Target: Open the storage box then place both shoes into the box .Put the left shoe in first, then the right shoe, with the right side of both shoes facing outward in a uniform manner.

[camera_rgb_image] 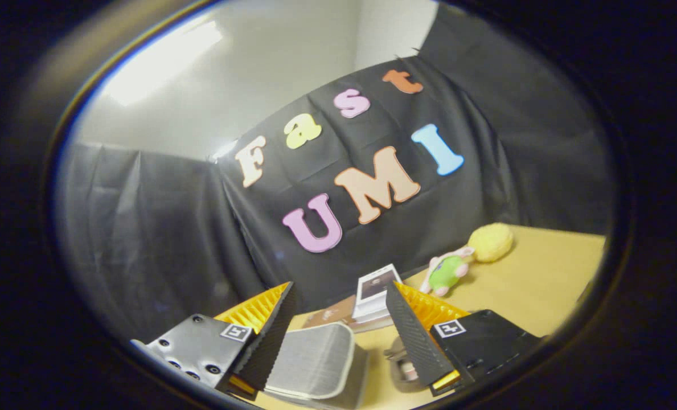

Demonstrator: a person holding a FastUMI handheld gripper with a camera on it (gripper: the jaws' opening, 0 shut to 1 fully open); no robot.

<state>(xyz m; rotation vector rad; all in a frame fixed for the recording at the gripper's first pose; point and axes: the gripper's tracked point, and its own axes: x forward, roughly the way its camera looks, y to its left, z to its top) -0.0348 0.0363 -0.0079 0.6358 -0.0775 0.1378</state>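
My gripper [341, 287] is open, its two black fingers with yellow backs spread wide and tilted upward toward the booth wall. Between them, low down and close against the left finger [270, 336], a grey shoe [318, 359] shows its ribbed pale side. The right finger [415, 336] stands apart from it. A second grey item [401, 367], likely the other shoe, lies just inside the right finger and is partly hidden by it. Just beyond the fingertips stands a white box [374, 293] with a brown box [332, 313] beside it; I cannot tell whether either is open.
The tan table [543, 285] stretches to the right. A green and pink plush toy [446, 272] and a yellow fluffy ball [491, 242] lie on it near the black cloth wall.
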